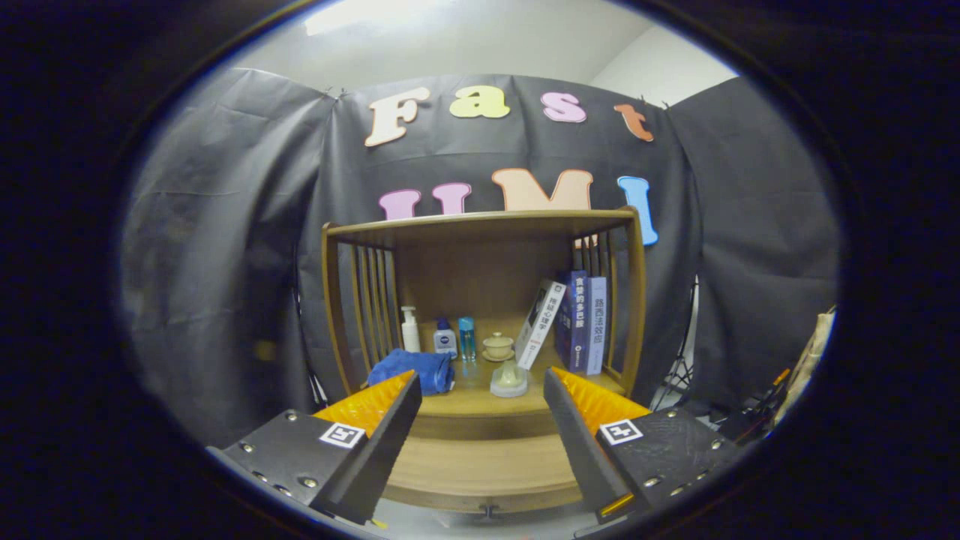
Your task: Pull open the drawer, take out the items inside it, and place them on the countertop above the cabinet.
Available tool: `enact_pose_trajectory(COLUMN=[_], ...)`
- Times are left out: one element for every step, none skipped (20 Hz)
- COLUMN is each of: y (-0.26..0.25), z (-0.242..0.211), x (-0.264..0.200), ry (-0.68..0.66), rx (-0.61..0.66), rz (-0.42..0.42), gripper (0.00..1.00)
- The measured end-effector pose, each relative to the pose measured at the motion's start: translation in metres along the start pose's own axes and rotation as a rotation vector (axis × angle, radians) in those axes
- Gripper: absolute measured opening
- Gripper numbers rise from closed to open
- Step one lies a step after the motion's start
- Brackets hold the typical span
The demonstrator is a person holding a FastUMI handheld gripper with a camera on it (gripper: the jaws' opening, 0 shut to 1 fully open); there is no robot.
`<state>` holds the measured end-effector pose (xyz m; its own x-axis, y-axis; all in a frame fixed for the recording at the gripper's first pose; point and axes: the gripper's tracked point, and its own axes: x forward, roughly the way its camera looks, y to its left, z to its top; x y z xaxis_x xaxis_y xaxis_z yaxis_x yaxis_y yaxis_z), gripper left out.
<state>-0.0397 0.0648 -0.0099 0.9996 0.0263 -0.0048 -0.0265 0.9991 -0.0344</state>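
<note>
Two gripper fingers reach forward, spread wide apart with nothing held between them; the gripper (482,390) hangs in front of a wooden cabinet (484,300). Just below and between the fingers, the drawer (480,469) sits closed at the cabinet's base, its wide front running side to side and facing the camera, with a small knob (488,513) at its lower middle. Whatever is inside the drawer cannot be seen.

Above the drawer is the countertop (480,405), an open shelf with slatted sides. On it, beyond the fingertips, lie a folded blue towel (414,370) on the left and a pale lidded cup (509,379) near the front. Farther back stand a white pump bottle (409,330), a small white bottle (445,339), a blue bottle (466,337) and a cream teacup on a saucer (498,346). On the right, a white book (540,324) leans against upright blue books (585,322).
</note>
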Motion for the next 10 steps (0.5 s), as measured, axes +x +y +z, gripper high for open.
enact_pose_trajectory(y=[-0.004,-0.004,-0.003,-0.004,-0.007,-0.011,-0.011,-0.008,-0.009,-0.012], z=[-0.009,-0.022,-0.037,-0.048,-0.058,-0.071,-0.083,-0.093,-0.100,-0.110], x=[-0.010,-0.017,-0.025,-0.029,-0.032,-0.031,-0.031,-0.031,-0.030,-0.031], ry=[-0.002,0.003,0.011,0.019,0.022,0.029,0.040,0.047,0.050,0.059], rx=[-0.001,-0.005,-0.006,-0.001,0.012,0.043,0.081,0.112,0.133,0.142], rz=[-0.017,-0.018,-0.013,-0.015,-0.022,-0.036,-0.037,-0.028,-0.028,-0.033], gripper=[0.98,0.98,0.98,0.98,0.98,0.98,0.98,0.98,0.98,0.98])
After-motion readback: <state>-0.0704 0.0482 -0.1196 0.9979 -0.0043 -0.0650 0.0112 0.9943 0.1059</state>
